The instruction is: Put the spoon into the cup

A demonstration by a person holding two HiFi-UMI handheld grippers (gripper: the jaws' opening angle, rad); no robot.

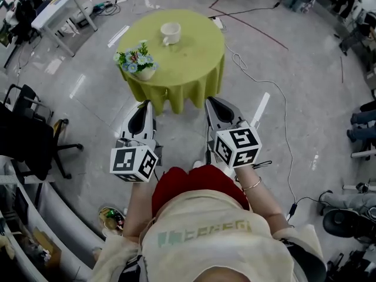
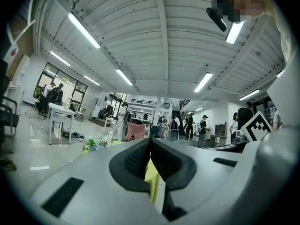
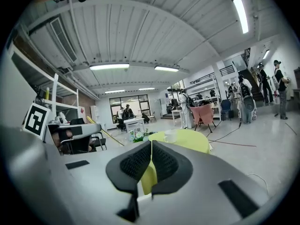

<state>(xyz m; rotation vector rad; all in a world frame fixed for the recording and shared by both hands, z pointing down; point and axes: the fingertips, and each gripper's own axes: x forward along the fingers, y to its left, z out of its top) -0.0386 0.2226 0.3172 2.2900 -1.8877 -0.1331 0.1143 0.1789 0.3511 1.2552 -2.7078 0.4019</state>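
Note:
A white cup [image 1: 170, 33] stands near the far side of a round table with a yellow-green cloth [image 1: 194, 69]. In the right gripper view the cup [image 3: 169, 136] shows small on that table [image 3: 194, 140], well beyond the jaws. No spoon shows in any view. My left gripper [image 1: 144, 104] and right gripper [image 1: 210, 100] are held side by side over the floor, short of the table's near edge. Both are shut with nothing between the pads, as the left gripper view [image 2: 150, 142] and right gripper view [image 3: 151, 144] show.
A pot of flowers [image 1: 137, 60] sits at the table's near left edge. A black office chair [image 1: 35, 140] stands at the left, a white desk [image 1: 56, 10] at the far left. Cables [image 1: 276, 98] run over the floor on the right. People stand farther off in the hall.

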